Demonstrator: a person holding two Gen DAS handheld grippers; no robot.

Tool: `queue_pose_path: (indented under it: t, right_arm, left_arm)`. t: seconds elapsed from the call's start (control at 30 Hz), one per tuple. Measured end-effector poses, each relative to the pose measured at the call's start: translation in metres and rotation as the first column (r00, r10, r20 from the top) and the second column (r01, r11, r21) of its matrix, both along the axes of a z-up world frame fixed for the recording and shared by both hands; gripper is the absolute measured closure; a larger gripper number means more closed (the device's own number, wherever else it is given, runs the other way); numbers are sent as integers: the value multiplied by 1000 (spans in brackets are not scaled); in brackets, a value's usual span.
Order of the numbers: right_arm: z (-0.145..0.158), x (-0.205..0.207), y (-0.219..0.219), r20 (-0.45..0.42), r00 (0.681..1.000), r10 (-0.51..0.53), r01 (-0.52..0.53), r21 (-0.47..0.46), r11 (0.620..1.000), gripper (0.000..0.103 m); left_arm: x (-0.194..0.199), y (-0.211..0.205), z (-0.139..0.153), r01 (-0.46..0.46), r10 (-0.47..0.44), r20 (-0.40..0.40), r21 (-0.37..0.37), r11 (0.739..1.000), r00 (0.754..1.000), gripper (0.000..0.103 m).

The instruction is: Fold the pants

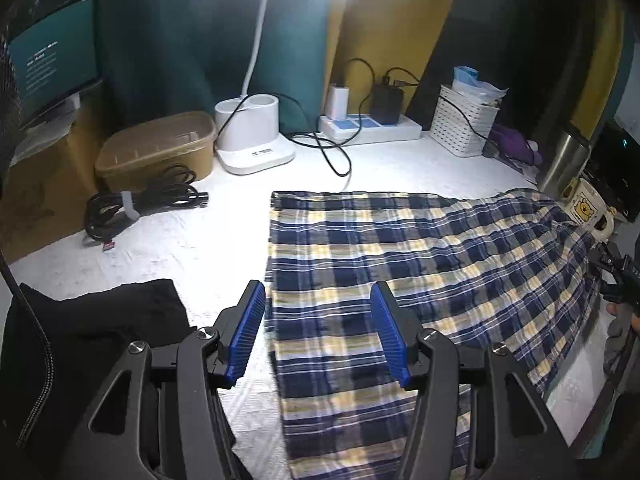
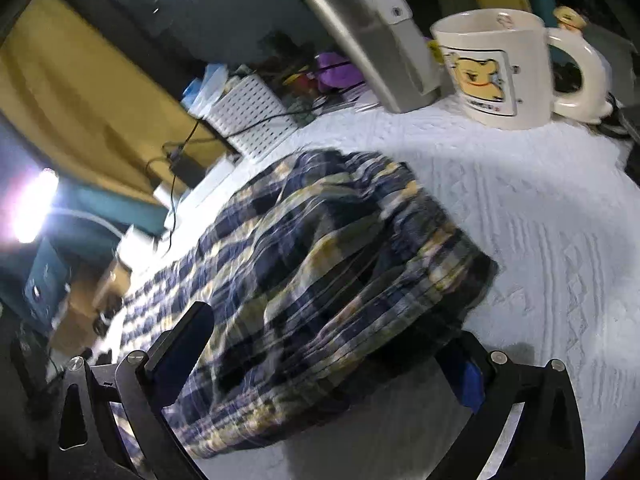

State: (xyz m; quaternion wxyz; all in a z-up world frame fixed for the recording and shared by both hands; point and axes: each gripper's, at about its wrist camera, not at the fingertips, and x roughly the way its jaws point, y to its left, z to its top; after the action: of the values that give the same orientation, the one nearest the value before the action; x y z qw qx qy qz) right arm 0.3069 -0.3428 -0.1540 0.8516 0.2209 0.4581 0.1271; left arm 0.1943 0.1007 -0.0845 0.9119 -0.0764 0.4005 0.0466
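Observation:
The blue, yellow and white plaid pants (image 1: 420,264) lie spread on a white tabletop (image 1: 192,236), legs running toward me. My left gripper (image 1: 318,312) is open, hovering above the pants' left edge, its blue pads (image 1: 248,332) empty. In the right wrist view the pants' right end (image 2: 320,272) is bunched and raised between the fingers of my right gripper (image 2: 328,356), which is wide open around the cloth; the view is blurred. The right gripper also shows at the far right of the left wrist view (image 1: 616,276).
A cream bear mug (image 2: 500,68) and steel tumbler (image 2: 368,36) stand close behind the pants' right end. A white basket (image 1: 464,120), power strip (image 1: 372,126), lamp base (image 1: 252,136), brown tub (image 1: 156,148) and coiled black cable (image 1: 136,204) line the back. Black cloth (image 1: 92,324) lies at left.

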Motion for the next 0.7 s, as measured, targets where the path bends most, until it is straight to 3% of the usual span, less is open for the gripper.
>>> queue_pose_path:
  t: [0.07,0.1,0.33,0.57,0.7]
  right_arm:
    - [4,-2,-4,10,998,-56,57,-117,992,0]
    - [3,-2,-11,6,997,-78,78,-118,990,0]
    - [-2,13,-11,-33,996,-80,81,13,997,0]
    - [-3,10,19,-7,1000,18,-17,8,1000,0]
    - [-6,15,10,-6,1000,-26,27,97,995,0]
  left_arm:
    - [-1,3,-2,-5,5,-8,7,1000,1000,49]
    - [-2,5,-3,-8,8,-11,4,1000,1000,49]
    - [1,13,-11,-27,27,-38,-16,999,999,49]
    - [-1,10,-8,-11,11,-28,-15,1000,1000,49]
    - [0,11,-9,-12,12,-34,-17,1000,999,49]
